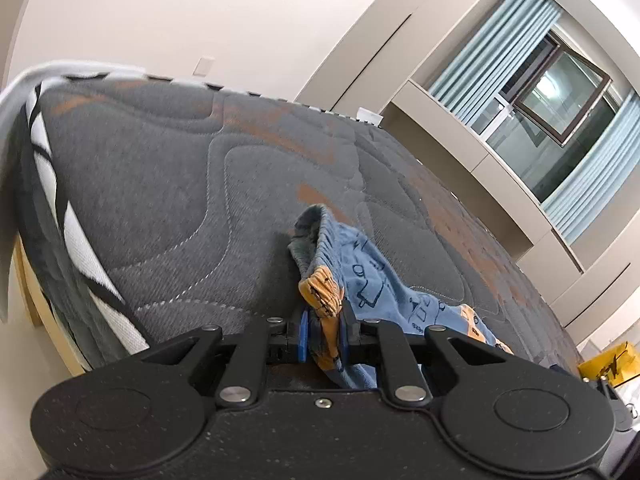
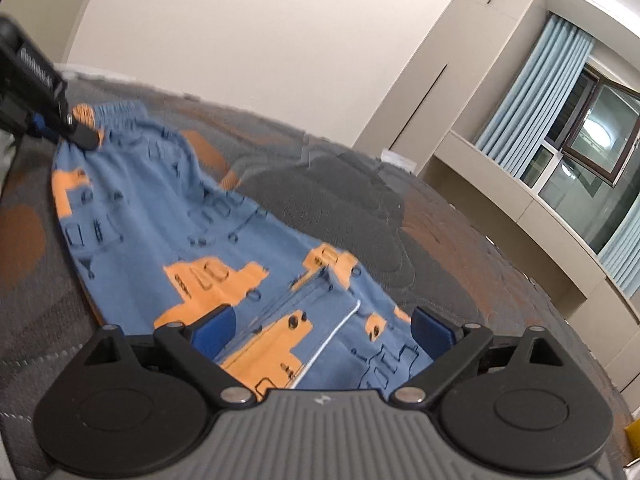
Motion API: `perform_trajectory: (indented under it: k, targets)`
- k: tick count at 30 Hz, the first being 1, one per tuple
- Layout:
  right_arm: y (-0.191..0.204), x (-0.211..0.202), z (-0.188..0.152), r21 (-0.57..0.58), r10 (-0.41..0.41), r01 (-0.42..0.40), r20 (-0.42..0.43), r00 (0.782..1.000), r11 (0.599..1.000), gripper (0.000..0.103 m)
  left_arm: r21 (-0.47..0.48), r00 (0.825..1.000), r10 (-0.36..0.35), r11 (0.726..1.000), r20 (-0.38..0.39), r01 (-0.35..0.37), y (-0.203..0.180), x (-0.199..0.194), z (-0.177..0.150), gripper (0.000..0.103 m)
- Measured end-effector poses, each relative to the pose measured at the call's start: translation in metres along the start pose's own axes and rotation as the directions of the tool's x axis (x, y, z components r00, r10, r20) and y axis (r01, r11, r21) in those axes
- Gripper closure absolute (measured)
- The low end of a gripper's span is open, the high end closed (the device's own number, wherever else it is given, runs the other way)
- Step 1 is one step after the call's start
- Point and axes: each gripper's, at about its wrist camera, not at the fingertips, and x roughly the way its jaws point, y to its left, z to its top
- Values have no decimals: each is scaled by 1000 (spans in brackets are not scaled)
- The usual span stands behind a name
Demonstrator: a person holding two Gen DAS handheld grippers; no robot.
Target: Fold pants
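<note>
Grey bed (image 1: 168, 184) is carrying the pants (image 2: 168, 216), my left jaws clenching their waistband while my right jaws are gaping over the leg end.

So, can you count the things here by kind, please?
Pants: 1
Hand-held gripper: 2 (left, right)
Mattress: 1
Yellow bin: 1
Total: 5

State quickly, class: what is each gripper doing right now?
Left gripper: closed on the pants at the waistband.
Right gripper: open, its fingers either side of the pants, holding nothing.
</note>
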Motion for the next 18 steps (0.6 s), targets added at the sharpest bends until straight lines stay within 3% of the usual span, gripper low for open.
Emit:
perform_trajectory:
  k: [3,8,12,14,18]
  targets:
    - [-16,-14,-2,83,-7,4,42,999,997,5,37,1000,3,999,25,-4,-11,-5,2,87]
    - [-40,-24,-19,151,-139,136,12,990,979,1,101,998,0,995,67,-6,-31,-10,9,87]
    - [-41,-16,-31,127,-82,86,-34,996,988,1,134,995,-12,991,99,-1,-51,-13,13,87]
    - [-37,-16,-35,95,-95,98,-33,995,991,1,158,994,-19,987,109,2,-64,-14,13,87]
    - [-58,-30,-43,205,-72,67,17,997,976,1,233,992,-50,972,119,21,-98,-17,12,87]
